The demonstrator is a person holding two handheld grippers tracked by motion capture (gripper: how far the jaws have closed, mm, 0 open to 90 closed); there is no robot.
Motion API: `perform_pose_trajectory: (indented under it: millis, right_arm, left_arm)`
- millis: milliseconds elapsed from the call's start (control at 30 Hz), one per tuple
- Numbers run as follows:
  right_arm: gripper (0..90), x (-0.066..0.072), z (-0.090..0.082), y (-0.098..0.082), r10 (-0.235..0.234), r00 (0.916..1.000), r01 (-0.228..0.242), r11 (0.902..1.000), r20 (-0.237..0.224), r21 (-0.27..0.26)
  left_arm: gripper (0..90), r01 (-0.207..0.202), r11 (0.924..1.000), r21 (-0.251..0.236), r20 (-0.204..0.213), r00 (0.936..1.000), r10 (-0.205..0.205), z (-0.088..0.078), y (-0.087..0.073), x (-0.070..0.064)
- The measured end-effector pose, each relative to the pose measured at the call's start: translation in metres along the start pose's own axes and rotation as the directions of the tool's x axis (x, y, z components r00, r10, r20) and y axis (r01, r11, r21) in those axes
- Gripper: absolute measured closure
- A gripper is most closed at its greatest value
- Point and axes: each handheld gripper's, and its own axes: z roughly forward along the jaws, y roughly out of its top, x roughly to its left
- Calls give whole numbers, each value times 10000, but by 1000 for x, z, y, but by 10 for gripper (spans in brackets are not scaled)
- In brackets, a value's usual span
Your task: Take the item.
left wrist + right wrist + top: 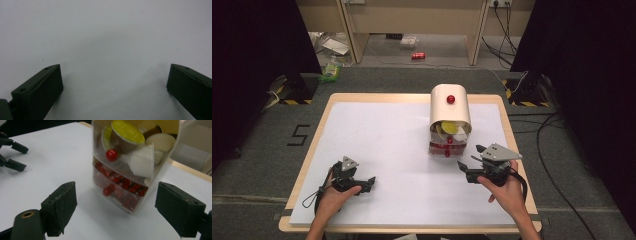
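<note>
The drawer box (130,167), judged light, smooth and rigid, is best taken by a red knob (111,155); both grippers (471,161) (371,182) are held apart, empty.

Colours of the counter and its dispenser.
White counter (377,145) with pale wood edging; cream dispenser (450,107) bearing red knobs (450,99); yellow-lidded brown capsule (127,136) and white capsule (141,162) in the upper drawer; red contents in the lower drawer (120,187); black left gripper (362,184) and right gripper (469,162); grey floor (257,165).
</note>
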Motion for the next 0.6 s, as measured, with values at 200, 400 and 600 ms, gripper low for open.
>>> perform_pose_trajectory:
  millis: [200,400,600]
  right_arm:
    - [178,9,5,15,-436,9990,437,9990,72,-112]
    - [178,13,11,28,-554,9985,554,9980,24,-311]
    - [180,16,23,40,-639,9979,637,9971,-35,-426]
  left_arm:
    - [0,2,10000,2,8,10000,-2,0,0,0]
    - [0,-1,10000,2,6,10000,1,0,0,0]
    - [0,0,10000,1,8,10000,0,0,0,0]
